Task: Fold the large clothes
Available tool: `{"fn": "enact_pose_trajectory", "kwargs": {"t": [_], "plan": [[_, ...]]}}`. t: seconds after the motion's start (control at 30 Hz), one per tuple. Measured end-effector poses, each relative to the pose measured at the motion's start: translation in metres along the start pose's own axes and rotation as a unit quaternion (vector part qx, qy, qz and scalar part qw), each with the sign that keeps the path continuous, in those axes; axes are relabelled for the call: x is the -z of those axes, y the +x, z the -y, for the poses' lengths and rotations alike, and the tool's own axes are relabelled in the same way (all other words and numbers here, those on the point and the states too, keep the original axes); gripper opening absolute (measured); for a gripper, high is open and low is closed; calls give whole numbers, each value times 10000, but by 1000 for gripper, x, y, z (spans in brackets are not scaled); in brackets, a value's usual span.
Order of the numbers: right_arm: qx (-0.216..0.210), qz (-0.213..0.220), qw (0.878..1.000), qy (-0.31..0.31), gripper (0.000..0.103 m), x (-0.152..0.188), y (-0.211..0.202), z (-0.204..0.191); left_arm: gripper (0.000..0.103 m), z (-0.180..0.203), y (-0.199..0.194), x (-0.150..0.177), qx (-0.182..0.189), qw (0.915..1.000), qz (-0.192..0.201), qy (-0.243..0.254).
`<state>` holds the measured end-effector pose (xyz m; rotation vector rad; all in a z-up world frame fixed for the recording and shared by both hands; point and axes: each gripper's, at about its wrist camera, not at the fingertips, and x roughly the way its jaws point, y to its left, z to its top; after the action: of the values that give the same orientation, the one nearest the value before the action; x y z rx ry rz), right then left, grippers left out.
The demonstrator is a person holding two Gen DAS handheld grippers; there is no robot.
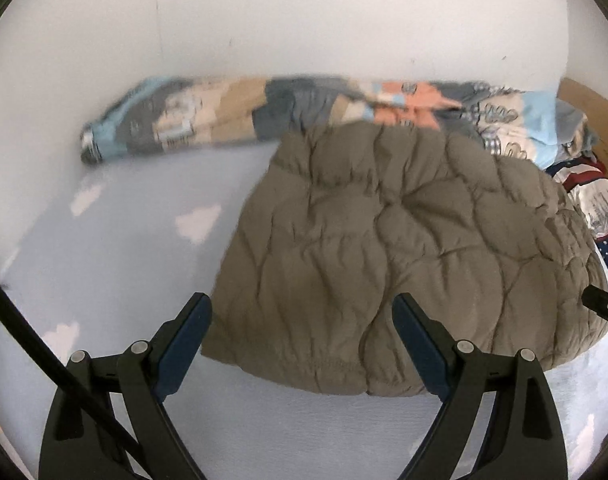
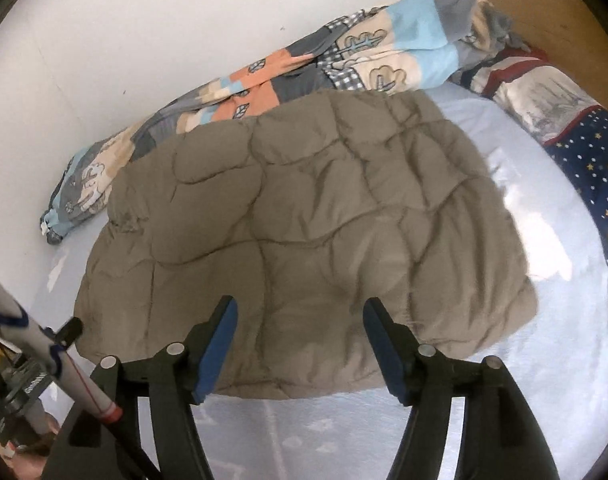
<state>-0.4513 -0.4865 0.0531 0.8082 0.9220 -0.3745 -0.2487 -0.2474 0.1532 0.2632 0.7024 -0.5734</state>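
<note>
Your quilted brown jacket (image 2: 304, 232) lies folded into a broad puffy slab on the pale blue bed sheet (image 2: 504, 420), filling the middle of the right wrist view and the centre-right of the left wrist view (image 1: 404, 248). Its near hem faces you; its far edge butts against, maybe overlaps, the rolled patchwork blanket (image 2: 344, 60) along the white wall (image 2: 144, 40), upper part of both frames. Your right tongs (image 2: 300, 344) stand spread over the near hem, blue pads apart, nothing pinched; whether the tips touch the fabric you cannot tell. Your left tongs (image 1: 302, 344) are spread wide at bottom centre of their own view, straddling the jacket's near left corner, gripping nothing. In the right wrist view, a star-print cloth with red and white bands (image 2: 564, 128) lies at the upper right, apart from the jacket, with bare sheet between. A wooden headboard (image 2: 544, 12) shows behind it, top right. A white pole with a red band (image 2: 80, 384) crosses the lower left corner of that view. The left wrist view is somewhat blurred.
</note>
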Motion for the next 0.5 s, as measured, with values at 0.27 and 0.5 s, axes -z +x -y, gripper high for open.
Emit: {"fn": "enact_pose_trajectory", "kwargs": {"t": [0.27,0.5], "plan": [[5,-13,9997,245,71,-2,-5,16,91,18,-8,1,-224,9977,327,547],[152,-138,9995,256,73,-3,7,20,91,29,4,6,-232,9963,213,805]]}}
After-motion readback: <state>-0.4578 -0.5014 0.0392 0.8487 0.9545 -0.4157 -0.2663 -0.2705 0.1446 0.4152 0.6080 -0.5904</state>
